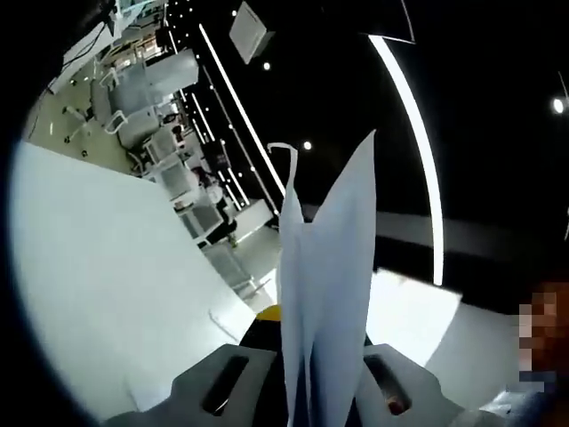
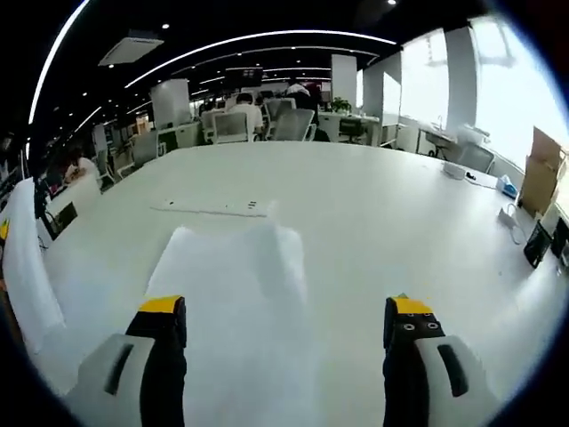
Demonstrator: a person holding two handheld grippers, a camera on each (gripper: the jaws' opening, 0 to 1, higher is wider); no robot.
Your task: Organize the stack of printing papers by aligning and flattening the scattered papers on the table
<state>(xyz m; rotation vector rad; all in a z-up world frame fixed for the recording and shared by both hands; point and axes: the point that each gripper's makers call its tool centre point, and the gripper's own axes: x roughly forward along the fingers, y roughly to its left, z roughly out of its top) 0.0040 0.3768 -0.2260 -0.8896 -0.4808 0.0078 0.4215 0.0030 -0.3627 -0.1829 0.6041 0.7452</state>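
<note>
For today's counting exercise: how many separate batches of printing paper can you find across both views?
2: one batch of sheets clamped upright in the left gripper; one pile lying on the table ahead of the open right gripper. Others may be hidden.

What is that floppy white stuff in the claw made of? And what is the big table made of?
The white sheets pinched in the left claw look like thin matte printer paper: they bend and curl at the top. More paper lies flat on the table. The table looks like smooth, hard white laminate or plastic with a faint sheen, though I can't be sure which.
</note>
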